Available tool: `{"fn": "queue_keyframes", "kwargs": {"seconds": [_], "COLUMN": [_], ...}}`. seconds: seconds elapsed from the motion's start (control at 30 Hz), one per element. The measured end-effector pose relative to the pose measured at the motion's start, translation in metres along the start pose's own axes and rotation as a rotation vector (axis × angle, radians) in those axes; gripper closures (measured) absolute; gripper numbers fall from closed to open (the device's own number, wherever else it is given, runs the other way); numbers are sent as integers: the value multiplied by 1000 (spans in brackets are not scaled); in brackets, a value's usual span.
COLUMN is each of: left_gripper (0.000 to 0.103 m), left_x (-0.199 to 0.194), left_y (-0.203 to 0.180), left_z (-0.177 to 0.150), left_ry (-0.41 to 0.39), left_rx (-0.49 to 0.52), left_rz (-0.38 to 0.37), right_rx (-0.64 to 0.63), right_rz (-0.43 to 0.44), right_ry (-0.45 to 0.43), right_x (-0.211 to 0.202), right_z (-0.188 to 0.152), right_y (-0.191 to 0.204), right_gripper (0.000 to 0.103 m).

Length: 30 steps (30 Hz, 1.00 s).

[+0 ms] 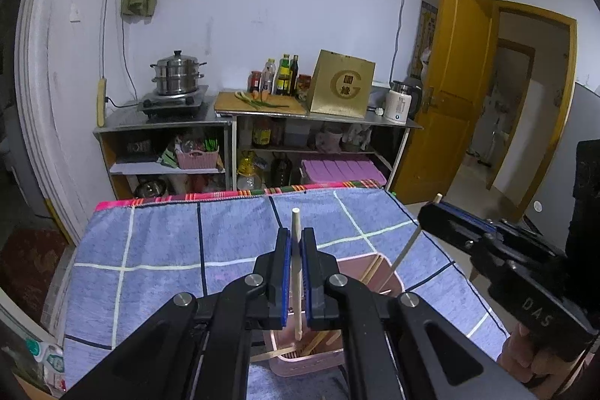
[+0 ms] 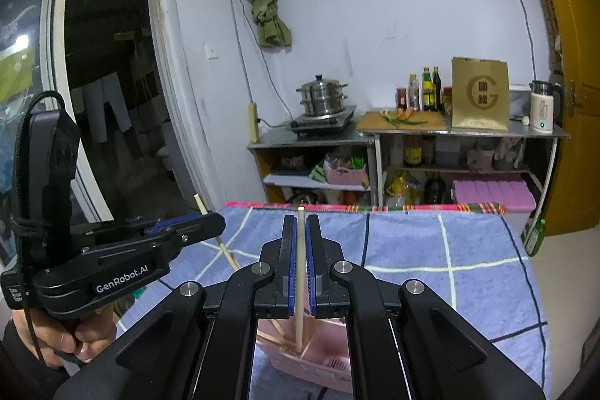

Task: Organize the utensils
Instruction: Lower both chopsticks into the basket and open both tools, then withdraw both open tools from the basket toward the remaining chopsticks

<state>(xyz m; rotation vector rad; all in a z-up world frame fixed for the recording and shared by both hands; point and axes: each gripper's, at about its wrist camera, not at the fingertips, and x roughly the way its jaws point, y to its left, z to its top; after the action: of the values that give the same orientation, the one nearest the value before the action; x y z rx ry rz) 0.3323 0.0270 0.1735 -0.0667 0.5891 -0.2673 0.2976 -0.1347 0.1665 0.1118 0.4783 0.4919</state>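
So, both grippers sit over the pink basket (image 1: 390, 282) on the blue checked cloth (image 1: 157, 250). Left gripper (image 1: 296, 242) is closed on a chopstick (image 1: 296, 272), upright, lower tip w/in the basket. Right gripper (image 2: 301, 231) is likewise clamped on another chopstick (image 2: 300, 287), its tip down in the basket too. More sticks lie inside.

Both wrist views close above pink basket (image 1: 390, 282), facing kitchen shelves (image 2: 408, 134), sharing blue cloth (image 1: 161, 250)
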Motion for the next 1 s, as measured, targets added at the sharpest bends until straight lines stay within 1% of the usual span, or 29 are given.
{"fn": "queue_keyframes", "kwargs": {"seconds": [0.27, 0.53, 0.67, 0.73, 0.83, 1.0], "left_gripper": [98, 98, 97, 97, 97, 96], "left_x": [22, 33, 31, 28, 22, 0], "left_y": [5, 10, 10, 10, 9, 5], "left_z": [-21, -38, -44, -44, -46, -54], "left_ry": [53, 87, 88, 84, 79, 45], "left_rx": [-7, -21, -20, -18, -18, -4], "left_rz": [-4, 6, 10, 10, 15, 25], "right_rx": [16, 20, 27, 26, 19, 6], "right_rz": [1, 2, 2, 3, 4, 9], "right_ry": [65, 114, 136, 136, 128, 103], "right_x": [19, 28, 30, 29, 22, 2], "right_z": [-23, -38, -41, -42, -43, -47], "right_y": [-9, -13, -16, -15, -14, -10], "right_gripper": [99, 98, 98, 96, 93, 92]}}
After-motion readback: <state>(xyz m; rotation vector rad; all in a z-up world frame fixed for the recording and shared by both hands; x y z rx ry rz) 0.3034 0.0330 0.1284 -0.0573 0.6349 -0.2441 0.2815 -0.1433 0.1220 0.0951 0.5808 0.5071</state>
